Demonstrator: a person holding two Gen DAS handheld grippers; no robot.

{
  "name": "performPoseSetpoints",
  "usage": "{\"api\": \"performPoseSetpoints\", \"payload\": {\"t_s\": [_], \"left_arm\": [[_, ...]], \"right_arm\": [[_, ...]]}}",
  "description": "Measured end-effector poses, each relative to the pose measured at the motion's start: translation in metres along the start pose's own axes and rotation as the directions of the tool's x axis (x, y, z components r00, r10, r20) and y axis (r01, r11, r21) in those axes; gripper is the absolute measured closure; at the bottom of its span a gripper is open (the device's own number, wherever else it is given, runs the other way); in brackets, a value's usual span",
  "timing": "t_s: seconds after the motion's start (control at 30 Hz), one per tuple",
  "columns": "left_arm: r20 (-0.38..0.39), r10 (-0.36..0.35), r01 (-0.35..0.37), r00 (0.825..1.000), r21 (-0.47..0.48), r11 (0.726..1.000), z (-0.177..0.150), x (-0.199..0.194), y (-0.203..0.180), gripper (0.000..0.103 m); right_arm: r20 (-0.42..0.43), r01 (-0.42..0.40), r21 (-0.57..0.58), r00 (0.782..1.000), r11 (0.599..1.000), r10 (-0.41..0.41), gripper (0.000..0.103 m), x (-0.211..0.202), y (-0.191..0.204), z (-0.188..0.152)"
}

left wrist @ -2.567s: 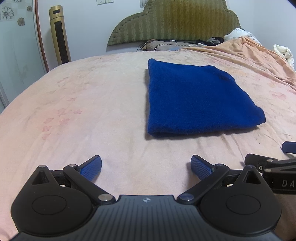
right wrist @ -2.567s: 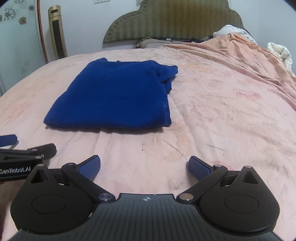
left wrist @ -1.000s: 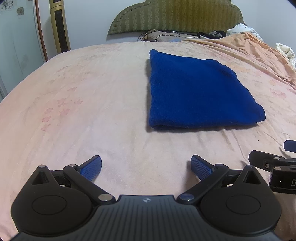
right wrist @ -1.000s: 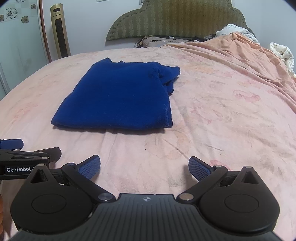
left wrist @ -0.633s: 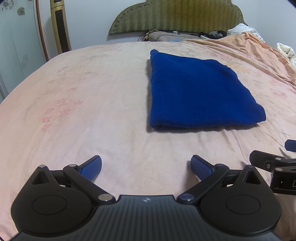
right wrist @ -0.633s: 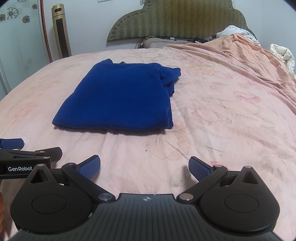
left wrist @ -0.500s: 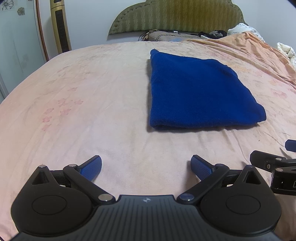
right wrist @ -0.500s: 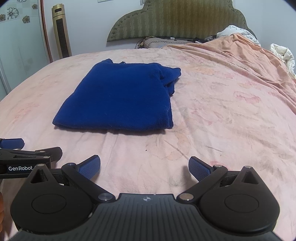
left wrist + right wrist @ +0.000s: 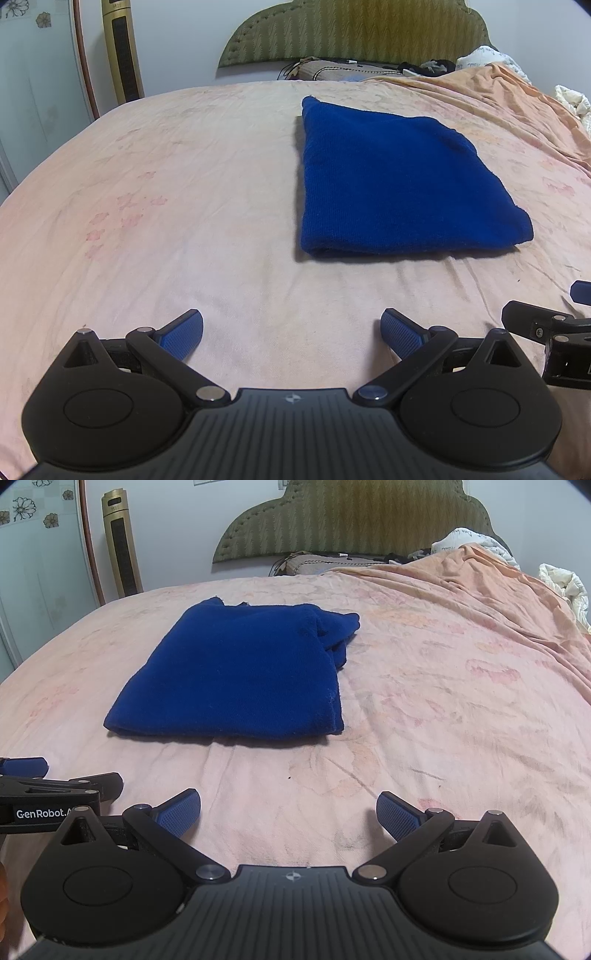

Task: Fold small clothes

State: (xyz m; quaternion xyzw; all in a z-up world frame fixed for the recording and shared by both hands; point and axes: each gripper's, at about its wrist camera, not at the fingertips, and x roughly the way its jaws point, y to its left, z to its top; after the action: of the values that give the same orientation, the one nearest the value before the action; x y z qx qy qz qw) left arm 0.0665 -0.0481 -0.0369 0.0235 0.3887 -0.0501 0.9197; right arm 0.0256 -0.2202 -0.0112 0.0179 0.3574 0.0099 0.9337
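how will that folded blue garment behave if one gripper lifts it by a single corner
The blue garment looks like soft knit in stacked layers, so it would probably sag and unfold. A loose bunch at its far right corner suggests it may spill first. Pushed, it would likely wrinkle on the bedsheet, not slide.

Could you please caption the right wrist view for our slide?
Open right gripper hovers over the pink bedsheet, short of a folded blue garment.
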Motion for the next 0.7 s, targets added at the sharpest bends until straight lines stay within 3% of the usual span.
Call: {"api": "performPoseSetpoints", "payload": {"t_s": [0.7], "left_arm": [[0.006, 0.002, -0.002, 1.000, 0.025, 1.000, 0.0040, 0.0005, -0.0030, 0.000]], "right_arm": [[-0.010, -0.023, -0.015, 1.000, 1.000, 0.022, 0.001, 0.0024, -0.0009, 0.0047]]}}
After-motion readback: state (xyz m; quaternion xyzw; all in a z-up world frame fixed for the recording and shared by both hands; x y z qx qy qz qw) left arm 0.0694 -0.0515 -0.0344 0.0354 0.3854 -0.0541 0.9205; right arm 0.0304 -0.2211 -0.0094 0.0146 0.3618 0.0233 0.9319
